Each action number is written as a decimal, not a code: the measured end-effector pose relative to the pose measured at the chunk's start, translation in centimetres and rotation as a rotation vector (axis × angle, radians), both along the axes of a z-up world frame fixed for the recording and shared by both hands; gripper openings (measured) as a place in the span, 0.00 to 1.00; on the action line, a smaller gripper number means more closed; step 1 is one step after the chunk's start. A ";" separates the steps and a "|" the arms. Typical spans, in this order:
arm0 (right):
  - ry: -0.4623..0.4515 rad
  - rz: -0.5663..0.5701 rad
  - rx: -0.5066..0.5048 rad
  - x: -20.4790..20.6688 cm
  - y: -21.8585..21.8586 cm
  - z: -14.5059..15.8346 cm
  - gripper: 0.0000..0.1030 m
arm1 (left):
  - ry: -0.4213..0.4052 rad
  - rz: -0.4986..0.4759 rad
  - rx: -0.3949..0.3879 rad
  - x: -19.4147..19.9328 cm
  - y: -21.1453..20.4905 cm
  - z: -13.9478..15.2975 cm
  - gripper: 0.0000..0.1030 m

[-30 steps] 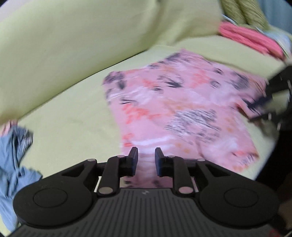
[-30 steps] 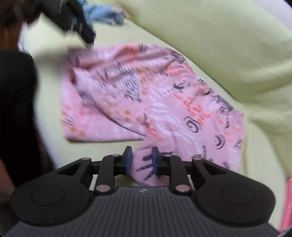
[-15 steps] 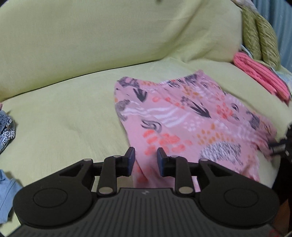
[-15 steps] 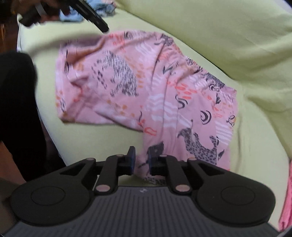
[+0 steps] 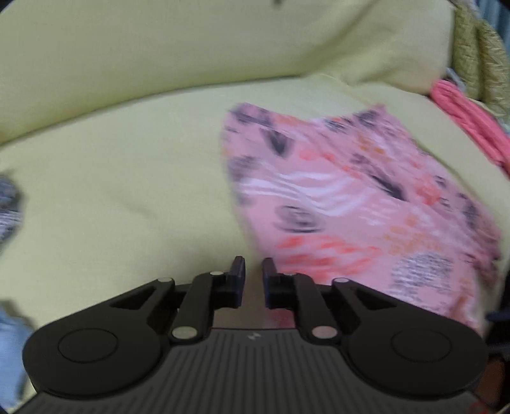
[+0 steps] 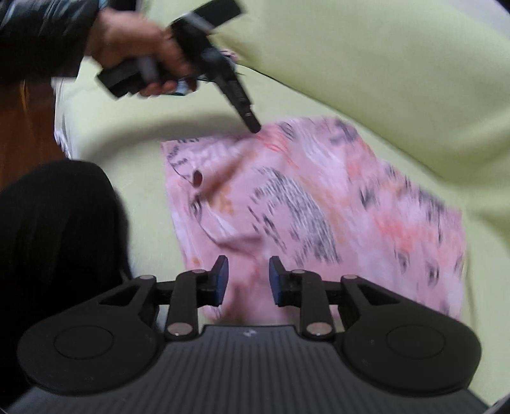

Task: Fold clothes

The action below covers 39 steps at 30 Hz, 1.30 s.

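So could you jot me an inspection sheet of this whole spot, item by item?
Surface: yellow-green fabric sofa.
Job's things: pink patterned cloth garment lying rumpled on the seat.
Clutter: folded coral-pink fabric; blue fabric at the edge.
Grippers: left gripper, tip at the garment's far edge, jaws just closing; right gripper, jaws just opening, apart over the near edge.
Cables: nothing seen.
Surroundings: olive woven cushion; person's dark sleeve.
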State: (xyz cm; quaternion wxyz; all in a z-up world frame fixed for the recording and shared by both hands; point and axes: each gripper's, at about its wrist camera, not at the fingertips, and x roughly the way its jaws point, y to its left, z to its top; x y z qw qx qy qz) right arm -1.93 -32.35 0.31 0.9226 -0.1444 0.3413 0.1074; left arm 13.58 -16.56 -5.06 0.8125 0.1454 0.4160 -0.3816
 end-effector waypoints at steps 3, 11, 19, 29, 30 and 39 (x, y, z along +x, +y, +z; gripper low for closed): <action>-0.050 0.061 -0.156 1.4 3.1 -0.6 0.23 | -0.015 0.005 -0.047 -0.2 1.9 1.1 0.15; -0.007 0.108 -0.224 2.5 4.5 -1.9 0.23 | -0.122 -0.418 0.079 -11.1 4.2 0.9 0.40; 0.013 -0.017 -0.183 2.1 3.0 -2.5 0.23 | -0.325 -0.473 0.135 -17.2 1.8 -2.3 0.41; -0.020 -0.156 -0.205 0.2 1.7 -2.7 0.23 | -0.550 -0.284 0.273 -16.4 2.4 -2.8 0.07; -0.033 -0.171 -0.203 0.0 1.7 -2.7 0.23 | -0.562 -0.262 0.284 -16.1 2.9 -2.6 0.06; -0.085 -0.260 -0.200 -1.0 1.9 -2.8 0.27 | -0.571 -0.234 0.319 -15.9 4.9 -2.5 0.02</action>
